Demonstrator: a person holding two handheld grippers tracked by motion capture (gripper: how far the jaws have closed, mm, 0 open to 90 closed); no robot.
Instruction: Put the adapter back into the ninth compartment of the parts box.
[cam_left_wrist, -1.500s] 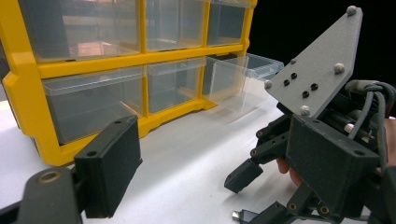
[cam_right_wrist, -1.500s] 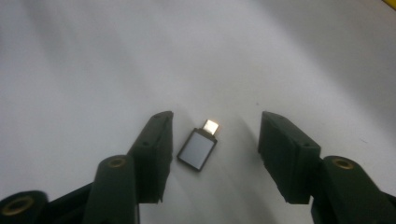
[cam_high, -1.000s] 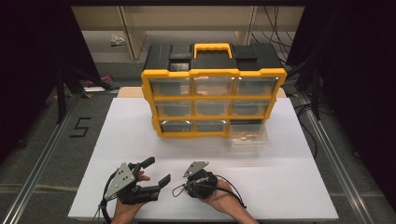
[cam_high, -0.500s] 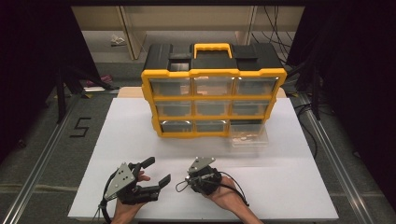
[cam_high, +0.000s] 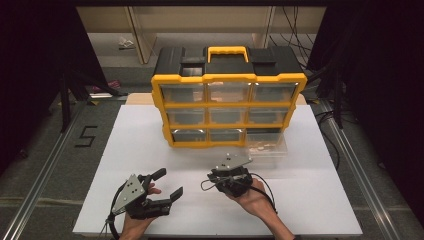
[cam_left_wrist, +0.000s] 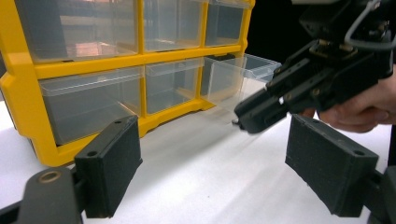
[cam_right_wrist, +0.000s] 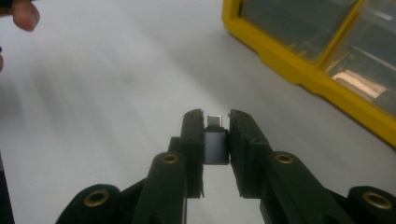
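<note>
White desk (cam_high: 310, 200) spreads under my hands; my right gripper (cam_right_wrist: 217, 122) has its jaws pinching a small grey adapter (cam_right_wrist: 215, 144) above it; my left gripper (cam_high: 166, 184) has its jaws spread wide, empty; beyond stands a yellow drawer organiser (cam_high: 227, 107), one clear drawer (cam_high: 265, 145) pulled out; a "5" (cam_high: 86, 136) marks the floor.

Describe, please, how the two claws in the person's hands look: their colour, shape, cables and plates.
Both claws are black. The left claw has two flat rectangular jaws with rough dark pads and brass-coloured pivot rings. A grey three-cornered plate with small dark dots sits on top. The right claw carries a similar grey plate, and thin black cables loop from it. No sleeves are visible.
</note>
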